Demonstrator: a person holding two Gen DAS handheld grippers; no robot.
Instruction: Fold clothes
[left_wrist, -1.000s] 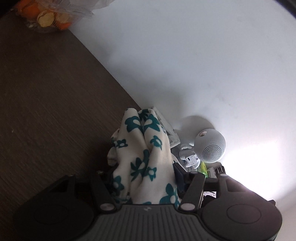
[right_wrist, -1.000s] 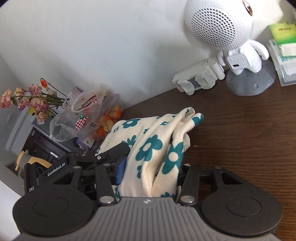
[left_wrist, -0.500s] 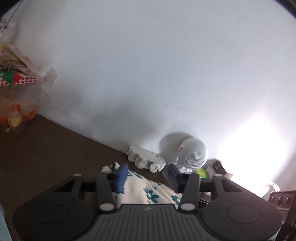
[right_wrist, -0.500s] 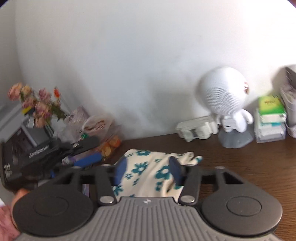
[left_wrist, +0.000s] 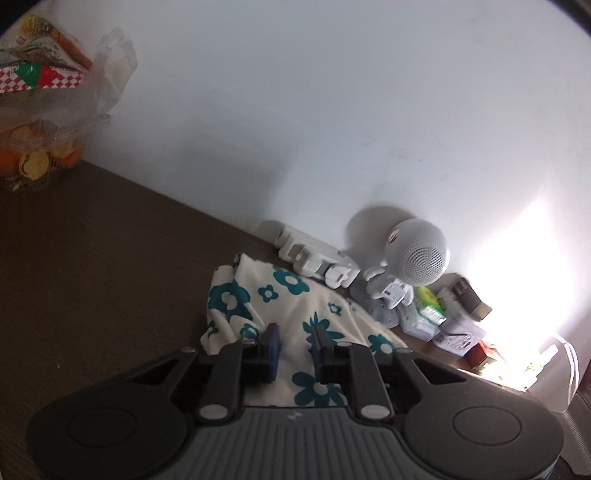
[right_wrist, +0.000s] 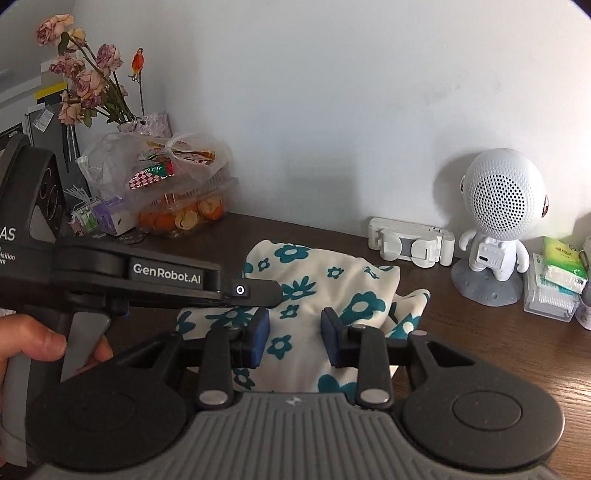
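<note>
Both claws, L (left_wrist: 294, 341) & R (right_wrist: 294, 334), hung part-open, empty, over the bunched floral cloth (right_wrist: 325, 284) just ahead; any careless re-grab could've undone its folds.

Both wrist views low over table (right_wrist: 498, 343), facing wall, sharing floral cloth (left_wrist: 295, 310)

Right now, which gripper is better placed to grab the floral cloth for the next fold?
Probably the left gripper: its open pads already straddle the floral cloth near its middle. The right gripper is open too, but the left one crosses in front.
</note>
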